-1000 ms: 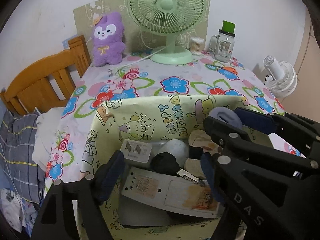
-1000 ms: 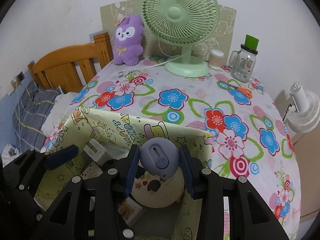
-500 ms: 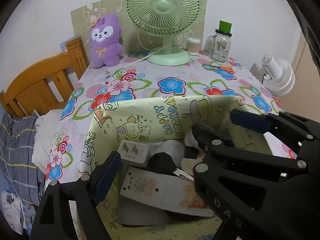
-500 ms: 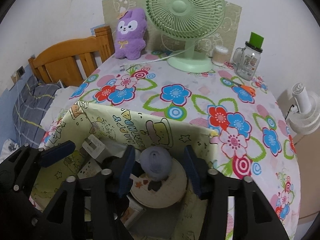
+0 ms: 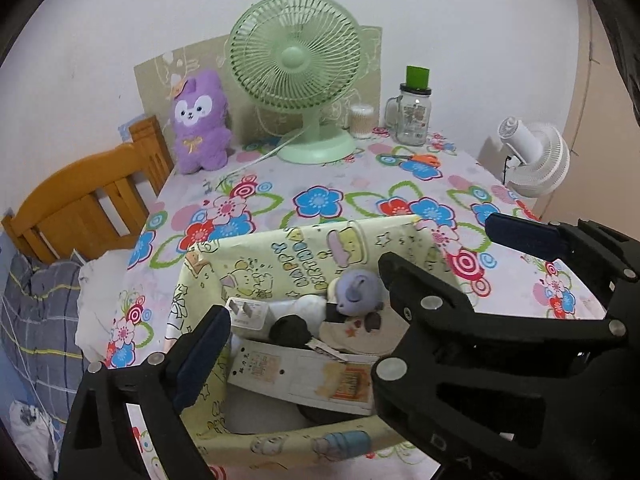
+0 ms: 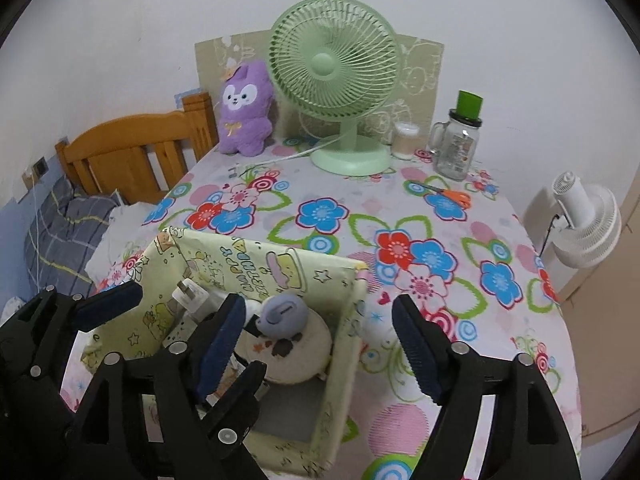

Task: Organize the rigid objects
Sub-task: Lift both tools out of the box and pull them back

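The right gripper [image 6: 320, 344] is opening with nothing between its jaws; the round purple gadget [image 6: 282, 315] is lying free inside the yellow box [image 6: 344, 344] on the worktop [image 6: 440, 240]. The left gripper [image 5: 304, 348] is also opening wide, empty, over the box.

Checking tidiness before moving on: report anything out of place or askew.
Orange-handled scissors lie loose on the tablecloth, outside the box. Inside it, the round purple gadget sits tilted on the pile.
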